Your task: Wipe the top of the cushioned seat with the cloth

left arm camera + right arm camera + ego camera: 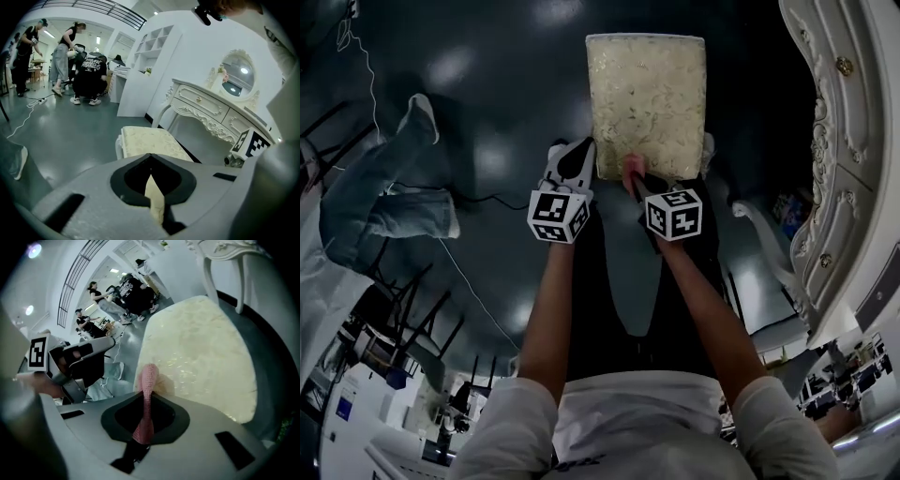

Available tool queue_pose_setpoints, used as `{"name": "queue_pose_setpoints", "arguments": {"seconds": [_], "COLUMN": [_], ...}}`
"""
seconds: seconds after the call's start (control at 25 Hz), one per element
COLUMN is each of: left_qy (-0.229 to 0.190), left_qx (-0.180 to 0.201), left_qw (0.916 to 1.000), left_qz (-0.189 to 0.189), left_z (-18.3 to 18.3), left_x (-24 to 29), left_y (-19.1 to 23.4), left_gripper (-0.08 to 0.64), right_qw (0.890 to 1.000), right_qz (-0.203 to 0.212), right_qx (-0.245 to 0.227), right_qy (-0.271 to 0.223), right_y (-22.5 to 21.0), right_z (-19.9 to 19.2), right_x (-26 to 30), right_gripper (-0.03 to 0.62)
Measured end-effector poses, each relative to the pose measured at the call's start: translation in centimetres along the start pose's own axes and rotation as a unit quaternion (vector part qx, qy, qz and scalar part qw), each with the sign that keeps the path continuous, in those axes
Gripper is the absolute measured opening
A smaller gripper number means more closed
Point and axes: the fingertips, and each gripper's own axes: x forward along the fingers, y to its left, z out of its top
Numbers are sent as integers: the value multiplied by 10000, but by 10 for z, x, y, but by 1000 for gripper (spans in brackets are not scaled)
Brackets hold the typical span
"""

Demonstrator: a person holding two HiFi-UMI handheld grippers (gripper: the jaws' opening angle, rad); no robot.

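Note:
The cushioned seat (647,94) is a cream, patterned stool top straight ahead of me; it also fills the right gripper view (201,357) and lies beyond the jaws in the left gripper view (150,143). My right gripper (634,180) (146,401) is shut on a pink cloth (148,380), a narrow folded strip sticking out past the jaws, at the seat's near edge. My left gripper (573,167) (151,180) is beside it, at the seat's near left corner, shut with nothing held; only a sliver of the seat shows between its jaws.
An ornate white dressing table (839,150) (211,112) with an oval mirror (239,75) stands right of the seat. A person's jeans-clad leg (384,197) is at the left, with a cable (469,281) on the dark floor. Several people (86,75) are far behind, near a white shelf unit (150,61).

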Motion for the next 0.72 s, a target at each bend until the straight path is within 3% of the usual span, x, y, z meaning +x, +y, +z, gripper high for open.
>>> {"name": "queue_pose_setpoints", "arguments": {"seconds": [0.28, 0.52, 0.72], "left_qy": [-39, -34, 6], "left_qx": [-121, -177, -193], "left_qw": [9995, 9993, 9998], "left_qz": [298, 337, 88], "left_z": [-7, -8, -6], "left_x": [-27, -28, -2], "left_y": [32, 32, 1], "left_gripper": [12, 12, 12], "right_qw": [9974, 9958, 9972], "right_qz": [236, 217, 30], "right_qx": [-564, -759, -631], "right_qy": [368, 468, 391], "right_y": [55, 40, 1], "right_z": [-14, -14, -13], "right_x": [63, 53, 21], "right_gripper": [26, 26, 26]}}
